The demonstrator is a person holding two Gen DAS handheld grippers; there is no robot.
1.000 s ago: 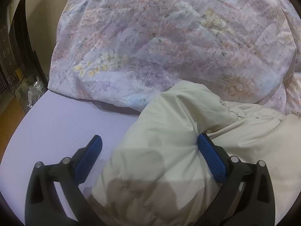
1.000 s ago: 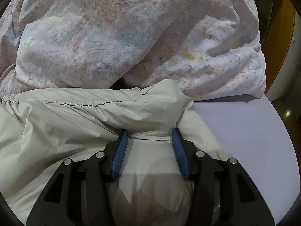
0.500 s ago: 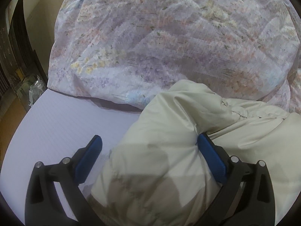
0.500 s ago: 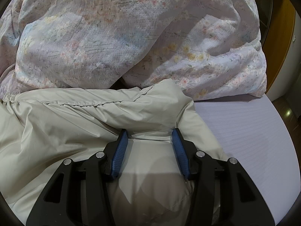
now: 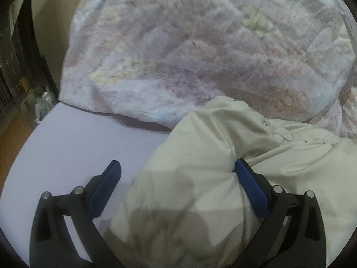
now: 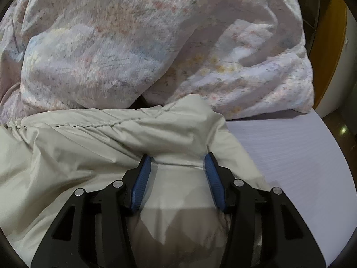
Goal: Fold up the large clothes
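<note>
A pale beige padded jacket (image 5: 200, 156) lies bunched on a lilac sheet (image 5: 78, 145). My left gripper (image 5: 177, 163) is open wide around one puffy end of it. Its right pad (image 5: 250, 185) touches the fabric, while the left pad (image 5: 104, 189) stands apart over the bare sheet. In the right wrist view the same jacket (image 6: 89, 156) spreads to the left, with a stitched seam running across it. My right gripper (image 6: 177, 156) is shut on a thick fold of the jacket, which bulges between both blue pads.
A big floral duvet (image 5: 200, 55) is heaped just behind the jacket and fills the back of both views (image 6: 133, 44). Bare sheet (image 6: 290, 156) lies at the right. Dark shelving (image 5: 13, 67) stands off the bed's left edge, with wooden furniture (image 6: 330, 55) at the right.
</note>
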